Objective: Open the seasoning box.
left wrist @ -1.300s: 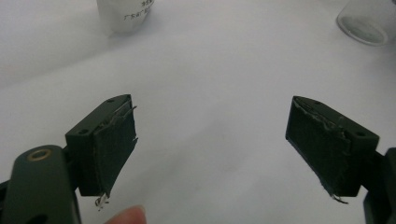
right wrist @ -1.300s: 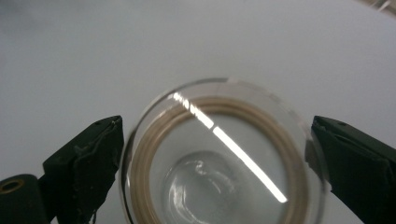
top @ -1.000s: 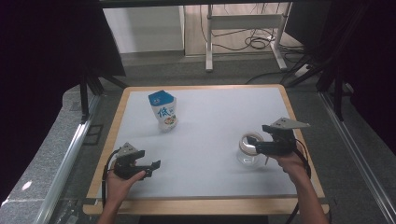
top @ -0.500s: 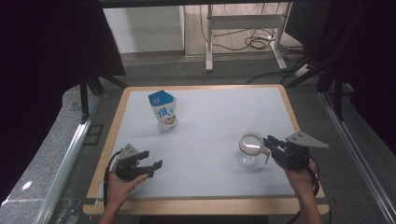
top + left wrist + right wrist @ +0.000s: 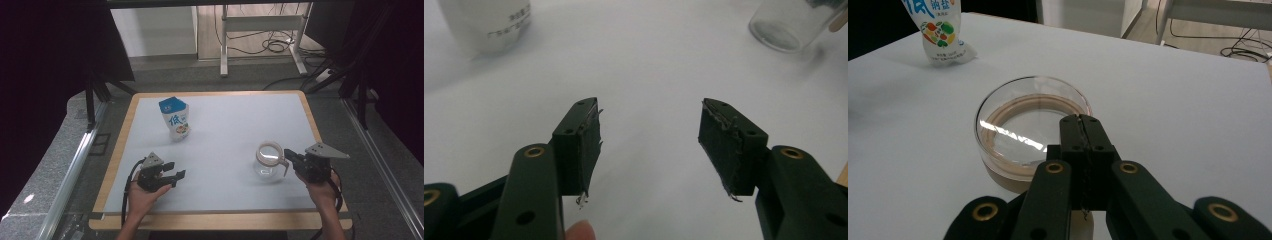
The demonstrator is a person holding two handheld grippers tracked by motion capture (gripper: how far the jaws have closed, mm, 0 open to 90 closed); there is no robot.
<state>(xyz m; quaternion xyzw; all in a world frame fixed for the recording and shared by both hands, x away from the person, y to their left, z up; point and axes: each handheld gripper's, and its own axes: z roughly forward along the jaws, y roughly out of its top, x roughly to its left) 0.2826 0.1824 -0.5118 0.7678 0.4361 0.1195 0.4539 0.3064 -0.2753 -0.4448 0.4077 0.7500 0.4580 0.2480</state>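
Since the earlier frame the right tongs (image 5: 291,158) have slid from above the glass jar (image 5: 268,160) to its right side, low in the frame, and their jaws have just been closing; they now meet on the jar's wooden handle (image 5: 285,165). The left tongs (image 5: 176,174), lower left, have just been narrowing, yet stand apart with nothing between them. The jar sits right of centre on the surface (image 5: 230,125), the salt bag (image 5: 174,119) upright at upper left. Judging by this, only the grasp is made; lifting remains. Both forearms enter from the bottom edge, tongs pointing inward.
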